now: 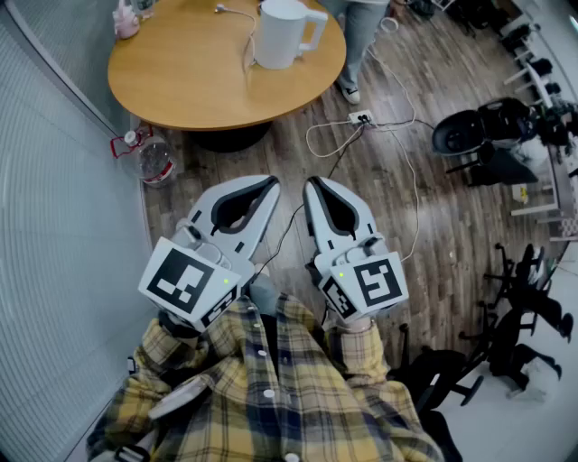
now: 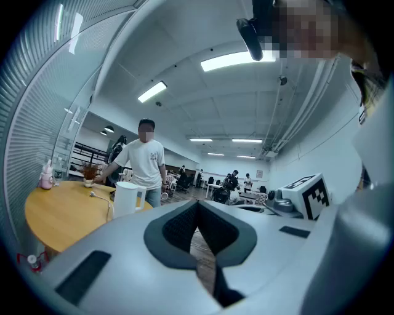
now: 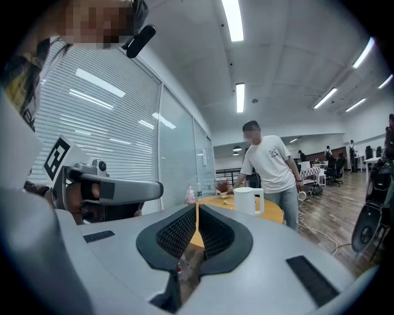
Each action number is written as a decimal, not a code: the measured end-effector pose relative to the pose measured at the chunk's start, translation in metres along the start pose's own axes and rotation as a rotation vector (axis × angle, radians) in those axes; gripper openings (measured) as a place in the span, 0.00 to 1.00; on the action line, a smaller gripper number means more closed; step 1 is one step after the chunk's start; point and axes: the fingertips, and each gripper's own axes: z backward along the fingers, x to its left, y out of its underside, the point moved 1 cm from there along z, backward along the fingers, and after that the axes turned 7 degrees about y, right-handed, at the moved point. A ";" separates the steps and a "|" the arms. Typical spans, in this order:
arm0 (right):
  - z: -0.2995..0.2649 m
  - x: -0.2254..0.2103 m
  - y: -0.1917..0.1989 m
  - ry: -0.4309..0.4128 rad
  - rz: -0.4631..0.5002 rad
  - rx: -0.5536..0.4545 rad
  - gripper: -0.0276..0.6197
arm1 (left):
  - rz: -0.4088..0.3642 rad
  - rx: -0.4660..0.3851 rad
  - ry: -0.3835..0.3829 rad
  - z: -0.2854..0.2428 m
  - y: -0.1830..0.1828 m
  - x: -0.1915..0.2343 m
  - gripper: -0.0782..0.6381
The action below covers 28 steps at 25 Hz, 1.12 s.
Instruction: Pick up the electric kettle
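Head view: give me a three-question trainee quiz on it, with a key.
1. True or false: the electric kettle stands on the round table.
2. Pick one. The right gripper is: A open; B shut and empty; C shut on the kettle.
3. Fill in: on the floor beside the table is a clear ____.
Key: 1 true; 2 B; 3 bottle.

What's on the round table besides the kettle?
Beside the white kettle, the table carries a white cable, a pink item near its edge and a small potted plant. Anything directly behind the kettle is covered by it.
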 end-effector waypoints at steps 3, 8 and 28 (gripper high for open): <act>-0.001 0.001 -0.001 0.000 0.002 0.000 0.10 | -0.001 -0.002 -0.004 0.001 -0.001 0.002 0.11; -0.004 0.004 -0.002 -0.005 -0.001 -0.002 0.10 | -0.006 0.000 -0.009 0.003 -0.002 0.005 0.11; 0.005 -0.029 0.009 -0.007 -0.016 0.005 0.10 | -0.012 0.008 -0.044 -0.023 0.008 0.001 0.11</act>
